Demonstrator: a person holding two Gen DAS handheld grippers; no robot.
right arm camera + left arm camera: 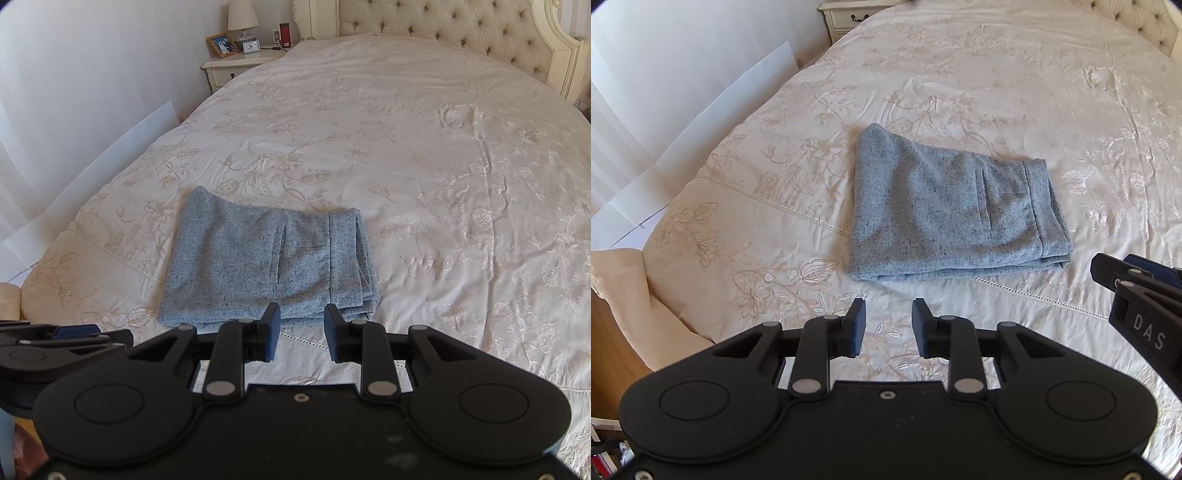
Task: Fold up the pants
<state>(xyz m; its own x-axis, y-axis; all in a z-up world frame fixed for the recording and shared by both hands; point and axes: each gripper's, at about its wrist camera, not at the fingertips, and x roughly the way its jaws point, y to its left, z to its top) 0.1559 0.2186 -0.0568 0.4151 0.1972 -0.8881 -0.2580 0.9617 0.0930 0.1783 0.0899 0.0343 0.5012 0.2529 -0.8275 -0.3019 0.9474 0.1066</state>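
Left gripper [888, 325] and right gripper [302, 330] both open (empty), folded pants [951, 206] just ahead on bed [1034, 92]

In the left wrist view the folded pants [945, 206] lie on the bedspread [1052, 92] at the centre of the frame. The left gripper [888, 325] sits below them at the bottom centre, apart from the cloth, with only bedspread between its fingers. The right gripper [1137, 291] enters from the right edge, beside the lower right corner of the pants. A nightstand [846, 14] stands at the top, left of the bed. A headboard [1145, 22] fills the upper right corner. In the right wrist view a lamp [242, 18], a picture frame [222, 45] and a clock [252, 46] stand on the nightstand at the upper left.
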